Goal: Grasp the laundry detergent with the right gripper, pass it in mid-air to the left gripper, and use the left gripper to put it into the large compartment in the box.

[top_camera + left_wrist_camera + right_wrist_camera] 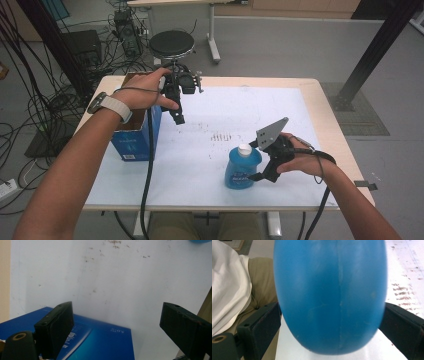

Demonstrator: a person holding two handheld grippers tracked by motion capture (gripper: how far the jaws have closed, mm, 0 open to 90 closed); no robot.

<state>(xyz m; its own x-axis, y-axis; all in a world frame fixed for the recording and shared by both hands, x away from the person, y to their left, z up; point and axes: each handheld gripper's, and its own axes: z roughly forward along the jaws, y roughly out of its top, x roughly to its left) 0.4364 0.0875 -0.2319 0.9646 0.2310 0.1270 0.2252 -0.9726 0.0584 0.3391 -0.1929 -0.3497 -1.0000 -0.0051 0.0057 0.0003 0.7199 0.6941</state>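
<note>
low and right of centre in the high view, the right gripper [256, 165] has its fingers [259, 330] closed against both sides of the blue bottle [242, 167], which stands on the white bench [200, 165]. farther up at the left, the left gripper [177, 107] hangs with fingers [56, 325] wide apart and empty above the blue box [135, 137]

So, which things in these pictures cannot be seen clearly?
- Blue bottle, right gripper view: blurred, top cut by the edge, so cap and label are hidden.
- Bottle label, high view: print too small to read.
- Blue box, high view: inside hidden by the left hand.
- Box print, left gripper view: blurred.
</note>
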